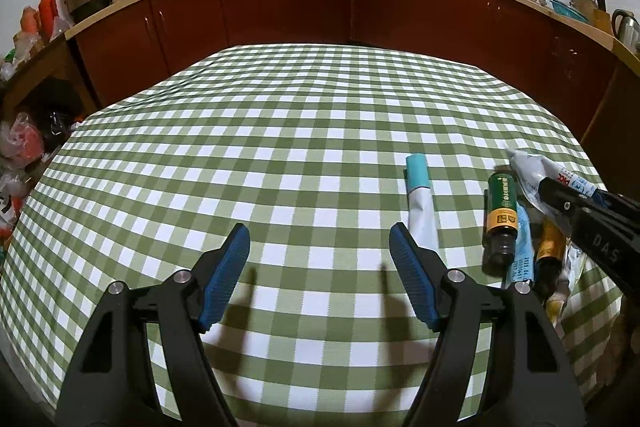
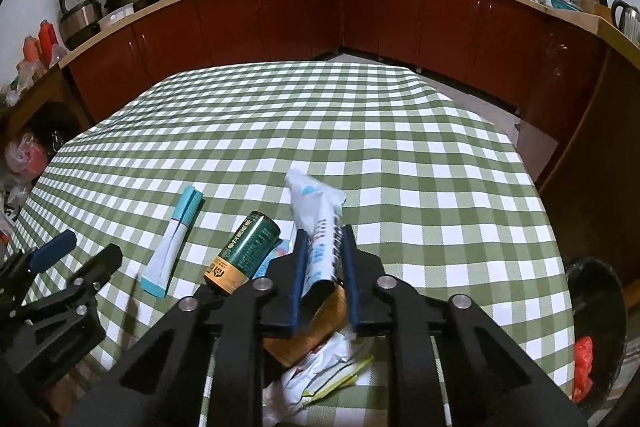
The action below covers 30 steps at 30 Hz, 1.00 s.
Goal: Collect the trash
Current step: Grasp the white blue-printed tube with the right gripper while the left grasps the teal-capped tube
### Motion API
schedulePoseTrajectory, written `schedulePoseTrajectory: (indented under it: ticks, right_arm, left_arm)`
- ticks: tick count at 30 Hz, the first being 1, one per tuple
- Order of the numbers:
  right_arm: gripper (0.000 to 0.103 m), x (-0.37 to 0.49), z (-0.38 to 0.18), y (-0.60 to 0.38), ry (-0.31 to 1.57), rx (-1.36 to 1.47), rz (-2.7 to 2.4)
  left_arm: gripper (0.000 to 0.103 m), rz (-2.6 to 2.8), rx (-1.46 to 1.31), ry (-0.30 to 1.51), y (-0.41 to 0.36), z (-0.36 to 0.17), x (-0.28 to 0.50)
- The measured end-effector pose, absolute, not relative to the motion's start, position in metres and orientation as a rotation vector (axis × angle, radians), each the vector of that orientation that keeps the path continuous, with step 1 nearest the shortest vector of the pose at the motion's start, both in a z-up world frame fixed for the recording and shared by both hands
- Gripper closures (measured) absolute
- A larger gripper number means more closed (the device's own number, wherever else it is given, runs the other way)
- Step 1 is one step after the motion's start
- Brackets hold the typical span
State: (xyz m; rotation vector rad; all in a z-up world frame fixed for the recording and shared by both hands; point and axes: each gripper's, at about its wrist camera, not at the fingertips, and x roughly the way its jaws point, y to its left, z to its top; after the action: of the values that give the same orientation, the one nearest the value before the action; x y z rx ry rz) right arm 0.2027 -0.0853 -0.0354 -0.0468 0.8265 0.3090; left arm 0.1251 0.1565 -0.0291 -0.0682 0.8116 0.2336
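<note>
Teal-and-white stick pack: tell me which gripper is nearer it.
Left. The left gripper hangs open right beside the stick pack; the right gripper is past the green bottle, shut on a white wrapper.

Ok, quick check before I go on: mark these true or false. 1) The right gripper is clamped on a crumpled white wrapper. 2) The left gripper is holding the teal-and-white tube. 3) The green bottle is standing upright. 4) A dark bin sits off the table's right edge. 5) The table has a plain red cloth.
1) True: the right gripper is shut on the white wrapper.
2) False: the left gripper is open and holds nothing; the teal-and-white tube lies on the cloth beside it.
3) False: the green bottle lies on its side.
4) True: the dark bin is beyond the right edge, something red inside.
5) False: the tablecloth is green-and-white checked.
</note>
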Motion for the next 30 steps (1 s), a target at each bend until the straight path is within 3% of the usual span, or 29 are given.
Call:
schedulePoseTrajectory:
  ticks: [15,23,26,30]
  right_arm:
    - [0.088,0.190,-0.027,-0.137,0.774,-0.015,0.208]
    - [0.088,0.179,-0.033,-0.163,0.784,0.016,0.179]
    - [0.088,0.176,-0.033,-0.169,0.784,0.023,0.178]
    - [0.088,0.173,-0.035,-0.174,0.782,0.030,0.176]
  left_arm:
    - [0.033,0.164,-0.046,0.837,0.118,-0.036,0.141]
    - [0.058,0.116,-0.052,0.873,0.111,-0.046,0.150]
    - [0.080,0.096,-0.043,0.868,0.108,-0.046,0.149]
    - [0.082,0.091,-0.037,0.867,0.107,-0.045,0.147]
